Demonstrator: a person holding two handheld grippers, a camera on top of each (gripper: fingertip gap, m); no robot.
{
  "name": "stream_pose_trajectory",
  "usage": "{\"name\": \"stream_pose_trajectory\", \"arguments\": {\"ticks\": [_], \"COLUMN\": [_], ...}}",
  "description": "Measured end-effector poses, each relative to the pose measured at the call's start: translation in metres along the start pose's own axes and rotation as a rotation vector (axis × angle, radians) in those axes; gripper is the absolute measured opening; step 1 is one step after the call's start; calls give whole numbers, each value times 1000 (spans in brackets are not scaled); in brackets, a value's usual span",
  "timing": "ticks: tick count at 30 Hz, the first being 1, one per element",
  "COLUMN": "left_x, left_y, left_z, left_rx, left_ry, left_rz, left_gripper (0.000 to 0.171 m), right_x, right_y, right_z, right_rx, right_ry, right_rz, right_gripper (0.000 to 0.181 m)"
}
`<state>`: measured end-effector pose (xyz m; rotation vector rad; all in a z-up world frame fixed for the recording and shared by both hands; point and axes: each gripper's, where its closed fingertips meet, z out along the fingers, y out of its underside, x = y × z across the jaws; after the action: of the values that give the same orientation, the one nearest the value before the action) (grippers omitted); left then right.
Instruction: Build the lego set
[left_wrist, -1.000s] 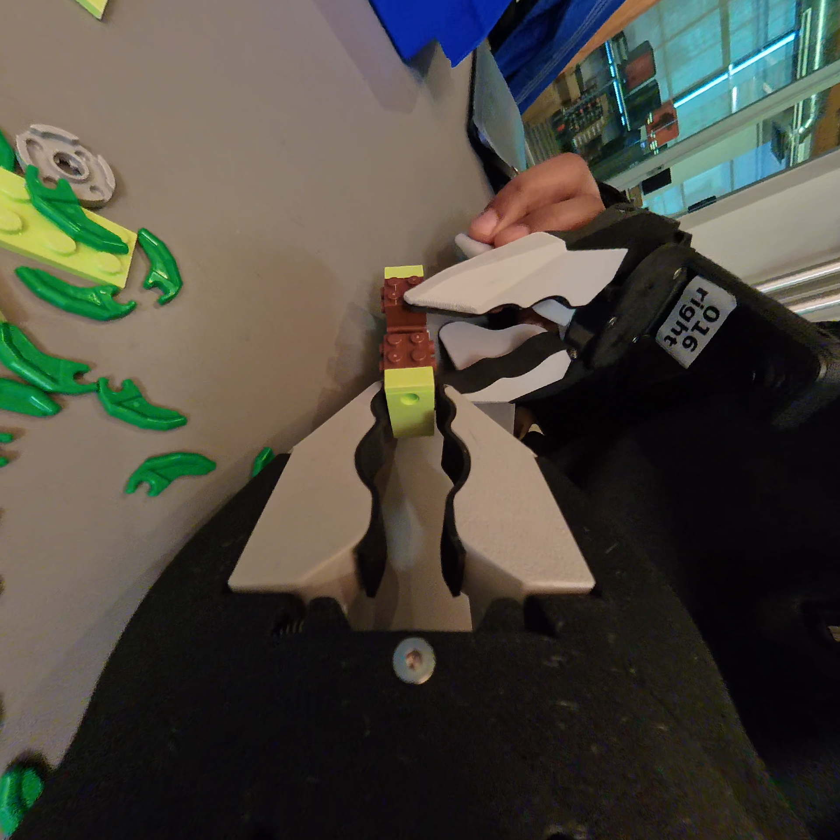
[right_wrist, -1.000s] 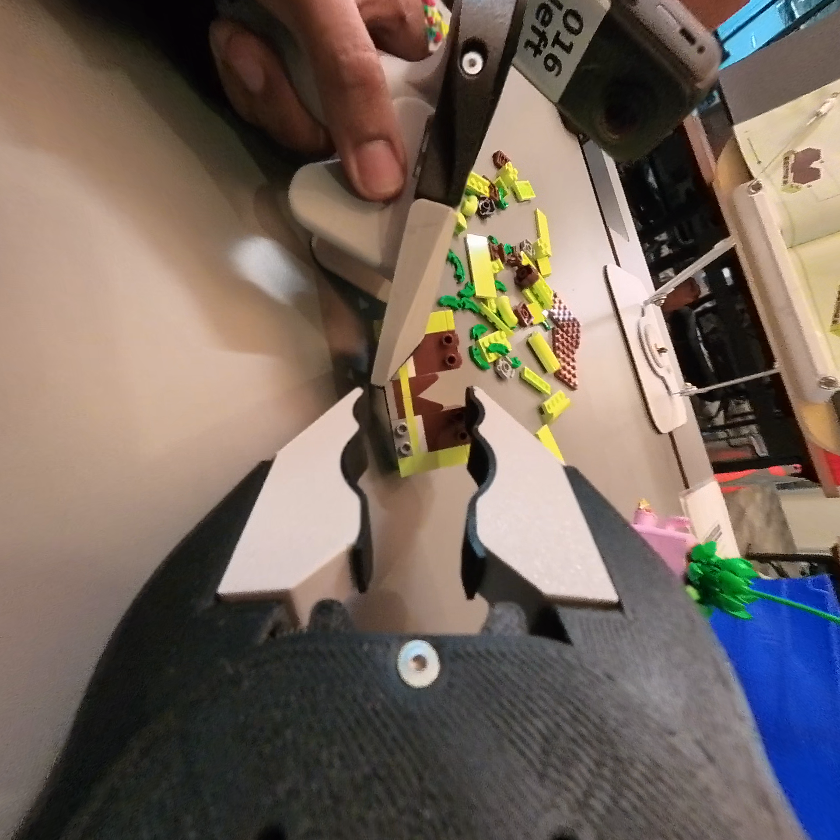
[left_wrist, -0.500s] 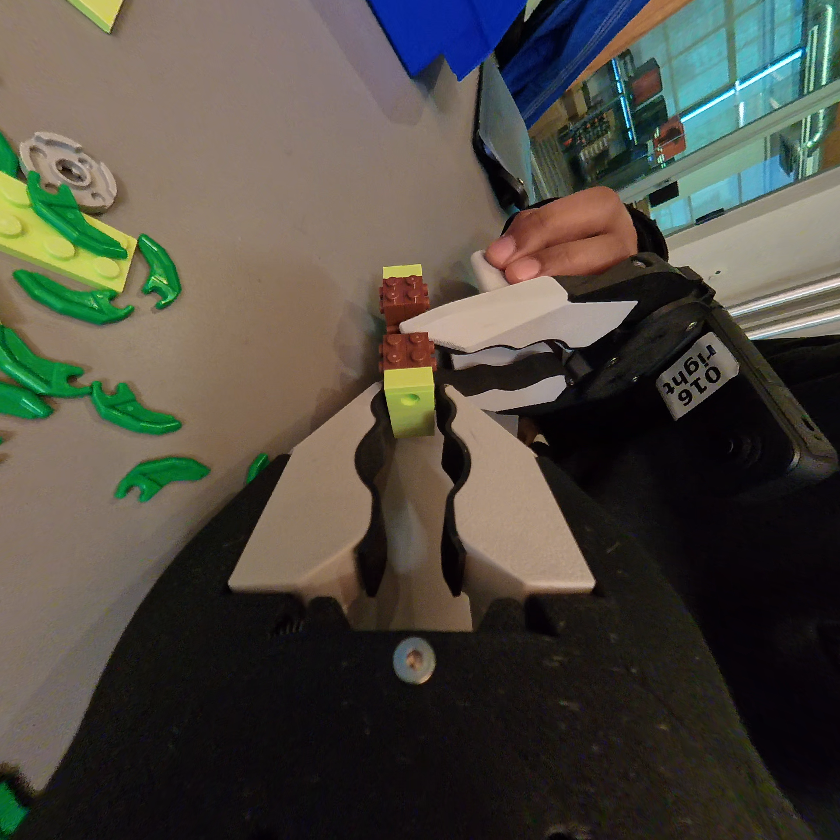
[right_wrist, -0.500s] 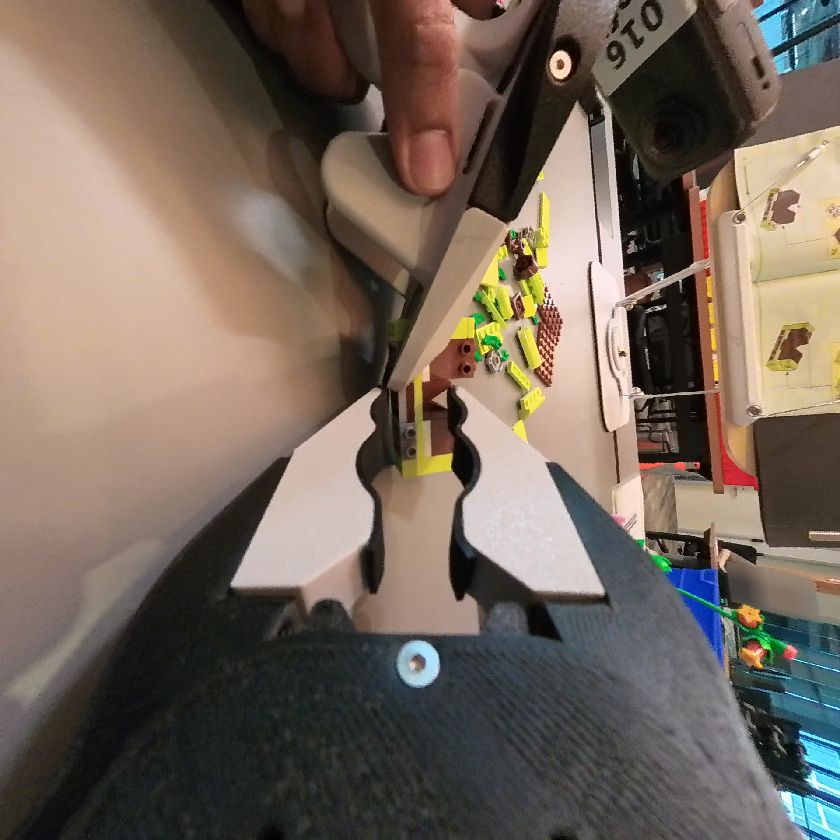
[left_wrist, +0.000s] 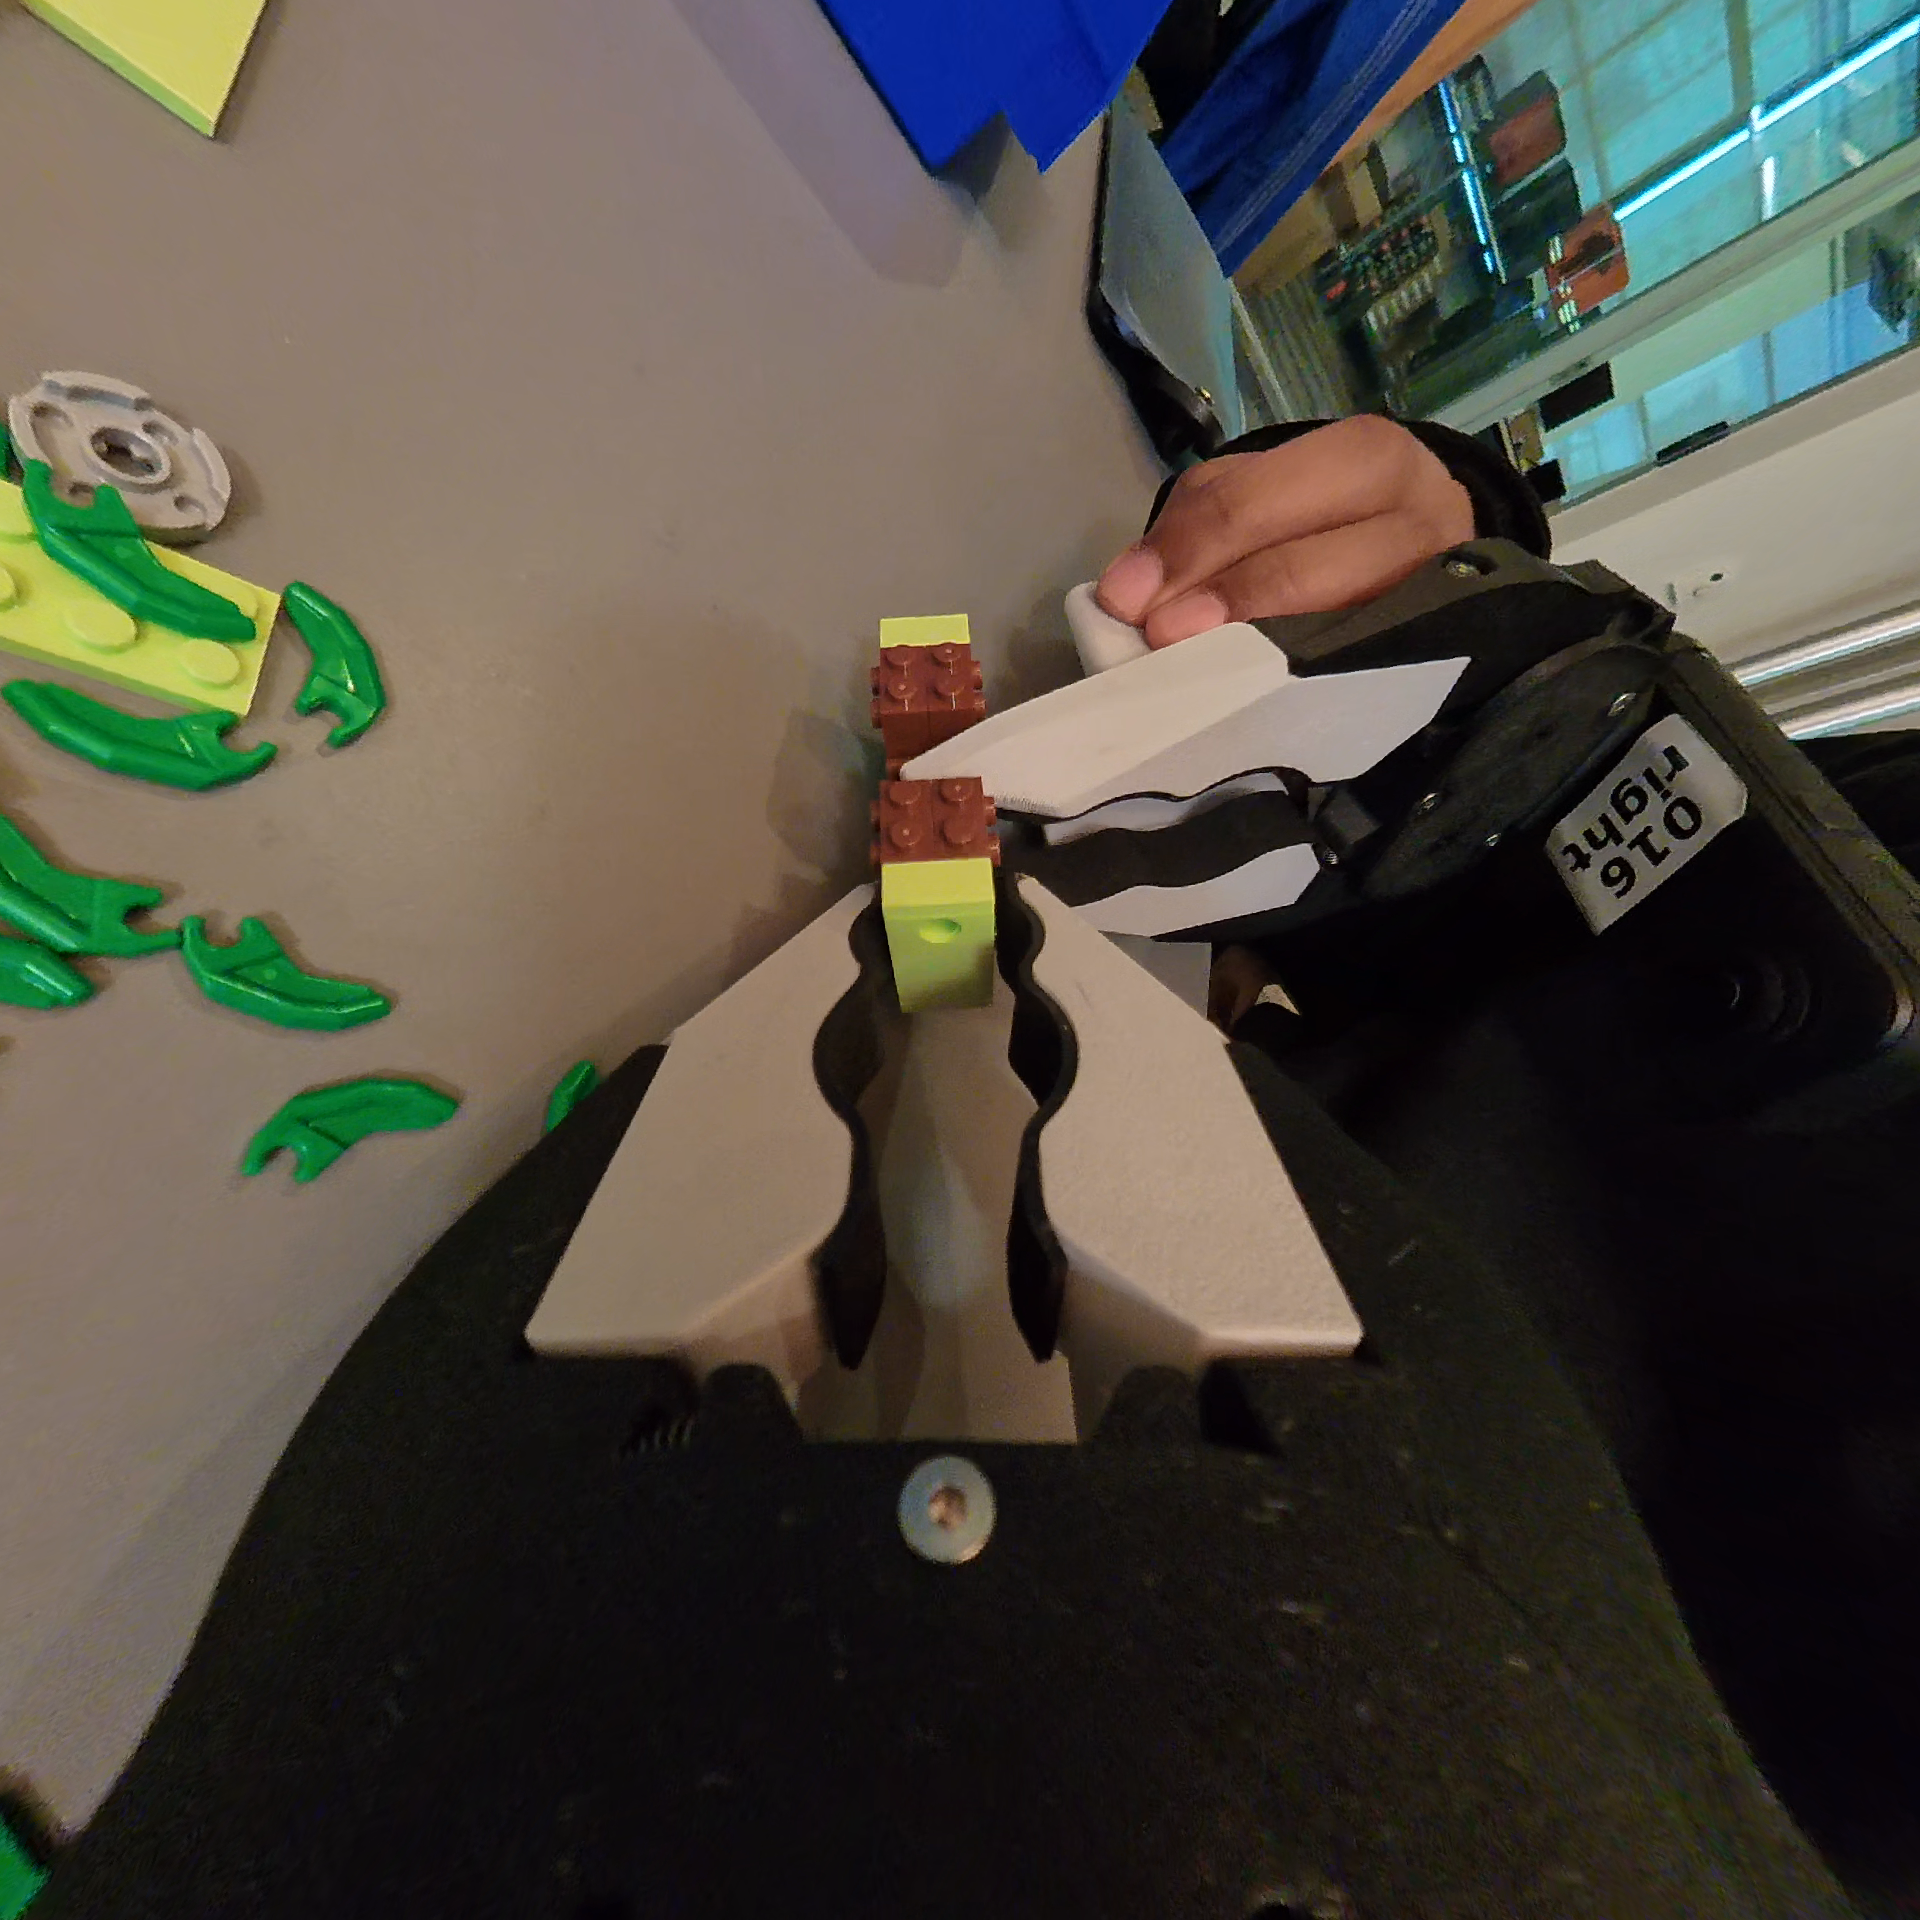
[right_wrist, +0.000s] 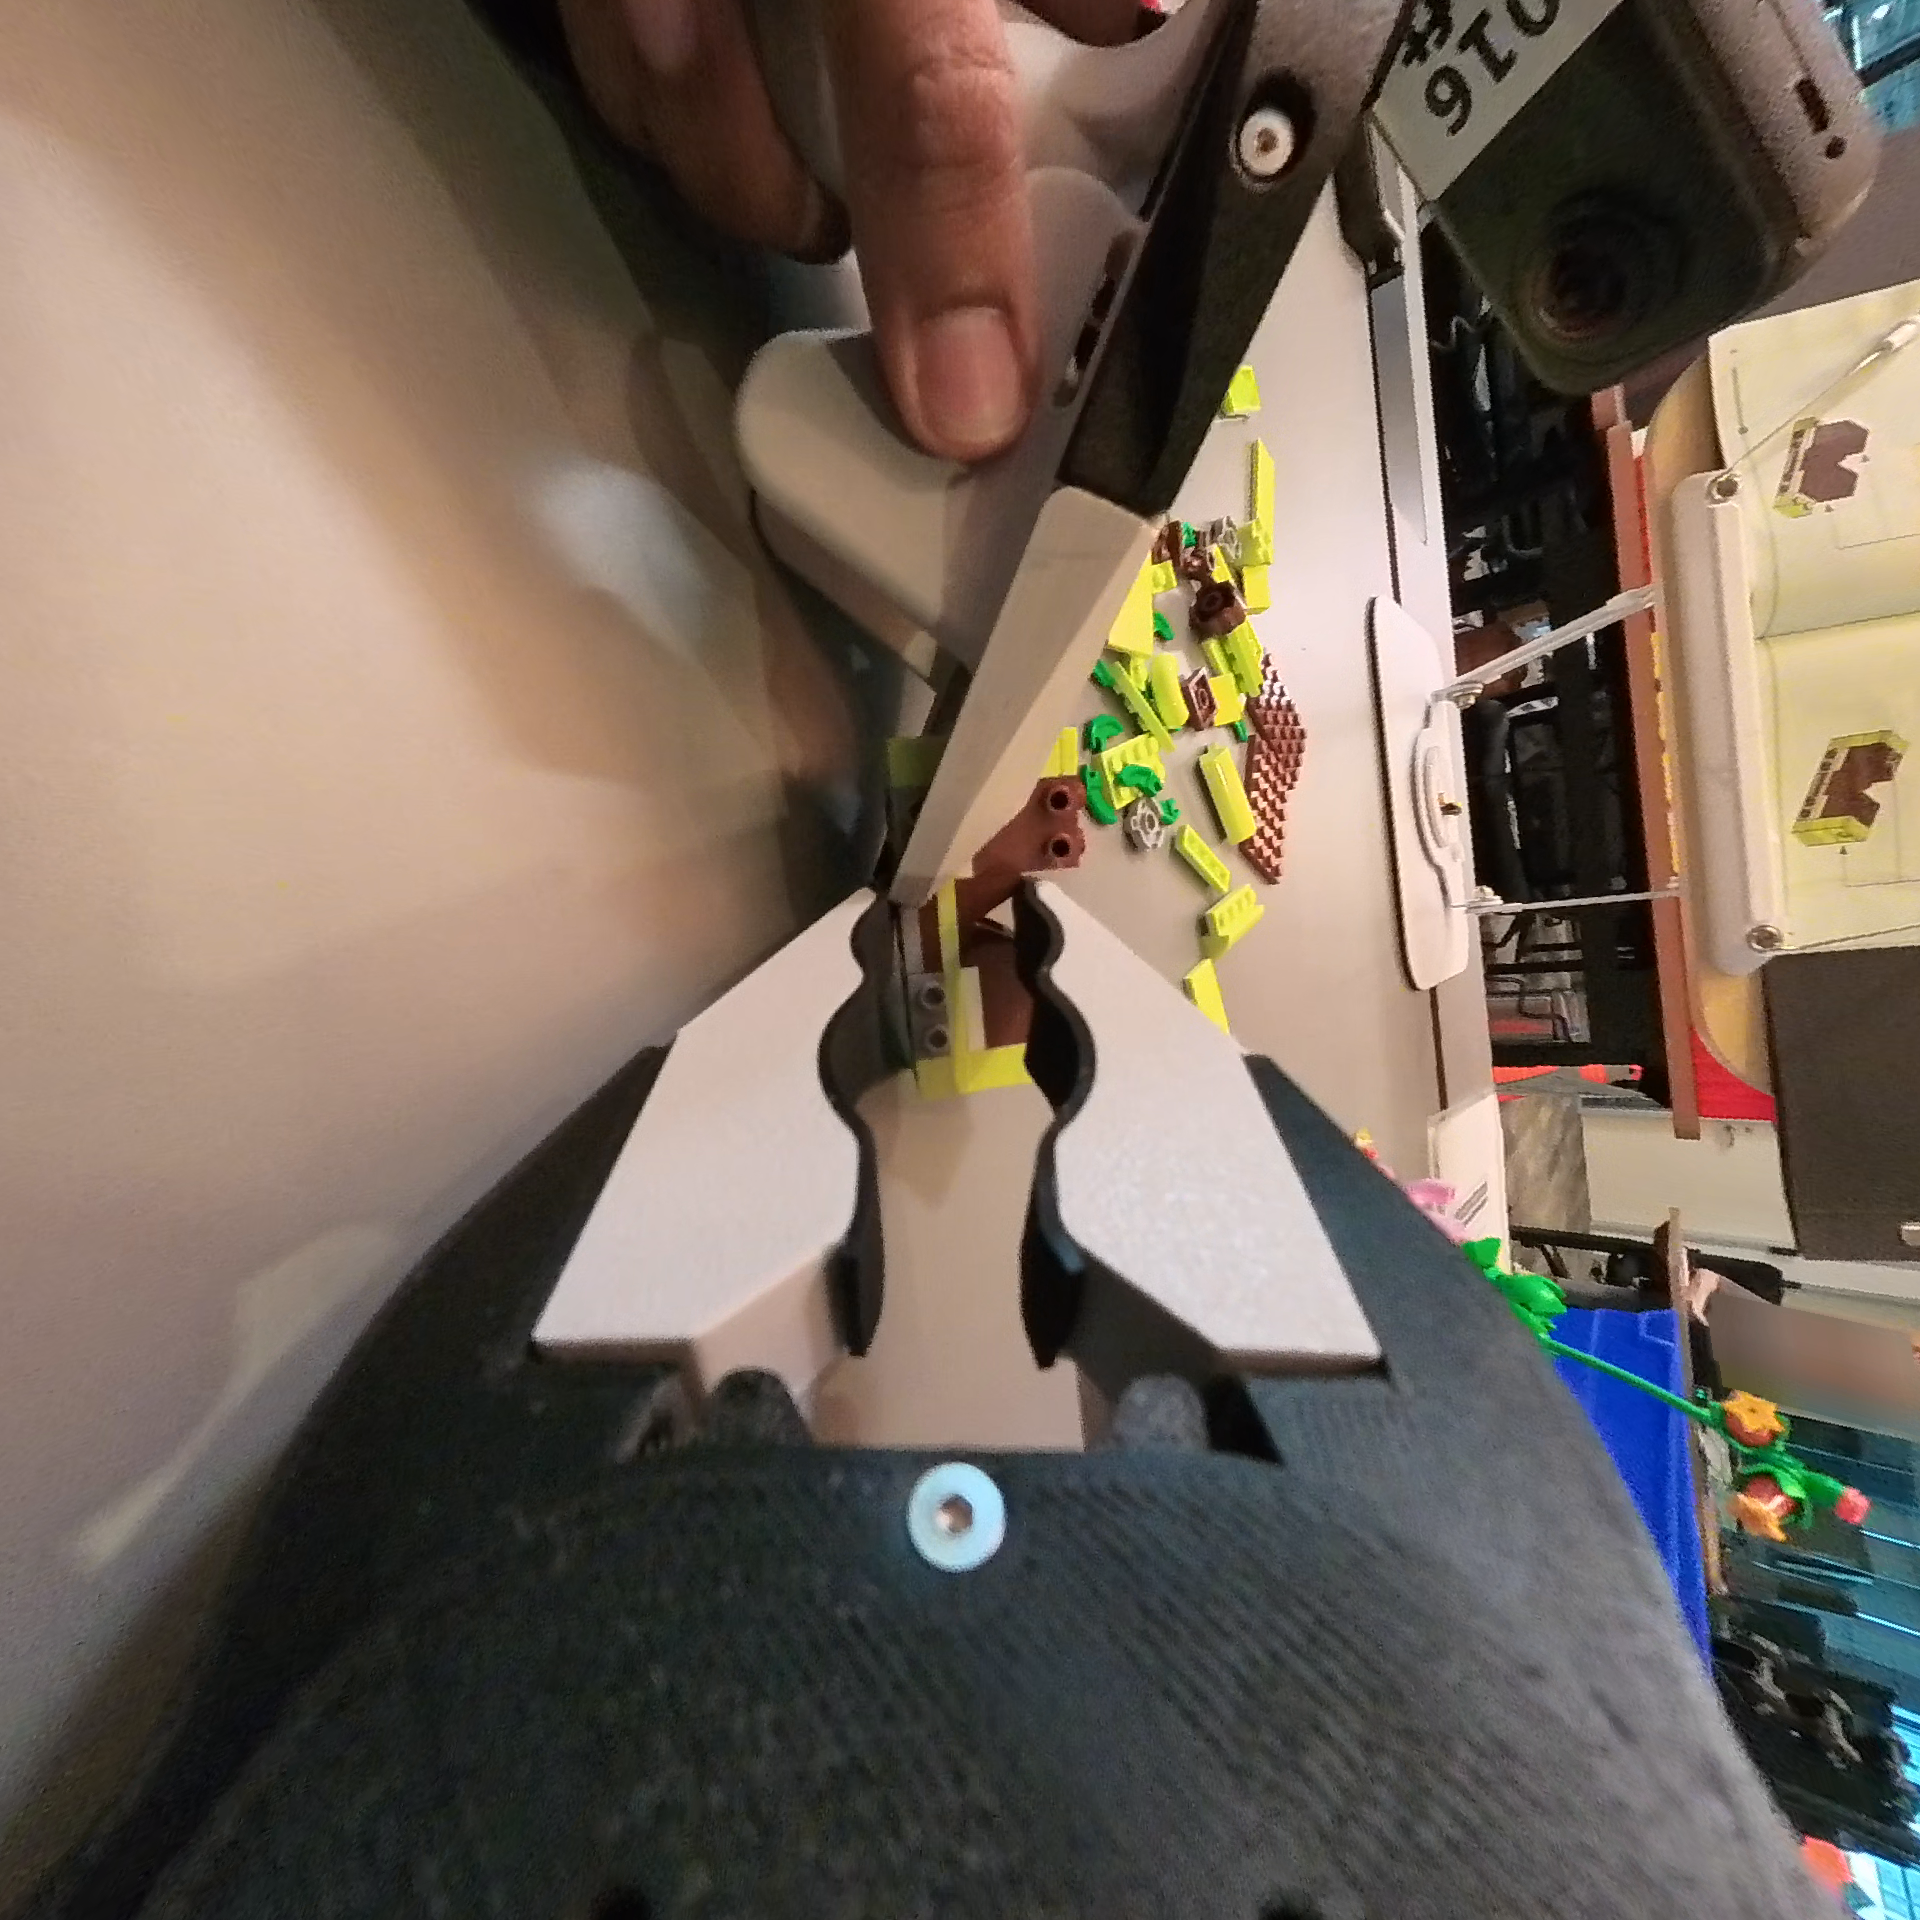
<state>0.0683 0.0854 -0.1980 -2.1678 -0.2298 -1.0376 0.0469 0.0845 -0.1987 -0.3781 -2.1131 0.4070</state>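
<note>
A small assembly of lime and brown bricks (left_wrist: 938, 831) is held above the grey table (left_wrist: 540, 436) by both grippers. My left gripper (left_wrist: 940, 914) is shut on its lime end block. My right gripper (left_wrist: 966, 805) comes in from the right, its upper finger (left_wrist: 1122, 727) lying across the gap between the two brown bricks. In the right wrist view my right gripper (right_wrist: 951, 909) is shut on the assembly (right_wrist: 971, 997), with the lime base and brown part between its fingers. The left gripper's finger (right_wrist: 1018, 707) slants down from above onto the same assembly. A hand (left_wrist: 1288, 540) holds the right gripper.
Green leaf pieces (left_wrist: 281, 987), a lime plate (left_wrist: 125, 634) and a grey round piece (left_wrist: 120, 457) lie to the left. A blue bin (left_wrist: 966, 62) stands behind. Beyond lie a pile of loose bricks (right_wrist: 1195, 717), a brown plate (right_wrist: 1273, 779), a white stand (right_wrist: 1418, 790) and an open instruction booklet (right_wrist: 1829, 644). The grippers are tip to tip, or close to it.
My right gripper's fingers have closed in on the assembly. Its tip has slid from the upper brown brick down to the gap between the two brown bricks. My left gripper keeps its hold.
</note>
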Motion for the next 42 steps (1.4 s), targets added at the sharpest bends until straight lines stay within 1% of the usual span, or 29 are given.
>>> {"name": "stream_pose_trajectory", "arguments": {"ticks": [8, 11, 13, 15, 18, 19, 21, 24, 25, 27, 30, 33, 37, 38, 42], "left_x": [-2, -3, -1, 1, 1, 1, 1, 0, -1, -2, -4, -5, -4, -4, -4], "left_y": [1, -2, -4, -5, -5, -5, -4, -2, -1, 1, 2, 2, 3, 2, 1], "left_z": [1, -1, -3, -3, -3, -3, 0, 5, 7, 9, 10, 9, 7, 6, -1], "left_rx": [-12, 12, 21, 33, 34, 32, 20, -1, -14, -34, -51, -61, -65, -62, -54], "left_ry": [-35, -35, -18, -1, 1, -7, -31, -93, -117, -157, -194, -213, -224, -226, -242], "left_rz": [18, 16, 19, 12, 21, 30, 63, 139, 166, 218, 267, 297, 353, 361, 420], "left_gripper": [15, 15, 15, 15, 15, 15, 15, 15, 15, 15, 16, 17, 29, 30, 33], "right_x": [-2, 2, 4, 7, 23, 29, 39, 53, 57, 60, 59, 54, 41, 38, 34], "right_y": [0, -1, -3, -6, -8, -6, 2, 8, 10, 11, 15, 16, 12, 11, 5], "right_z": [2, 3, 1, -6, -24, -29, -35, -44, -46, -49, -47, -41, -35, -35, -40], "right_rx": [-10, -19, 7, 83, 252, 303, 367, 430, 445, 471, 455, 408, 362, 361, 392], "right_ry": [-8, 34, 59, 28, -31, -45, -68, -74, -71, -98, -141, -180, -251, -263, -316], "right_rz": [-10, -29, -44, 57, 331, 421, 569, 701, 739, 791, 860, 895, 863, 853, 850], "right_gripper": [19, 21, 23, 33, 47, 49, 55, 53, 47, 35, 32, 34, 38, 41, 42]}}
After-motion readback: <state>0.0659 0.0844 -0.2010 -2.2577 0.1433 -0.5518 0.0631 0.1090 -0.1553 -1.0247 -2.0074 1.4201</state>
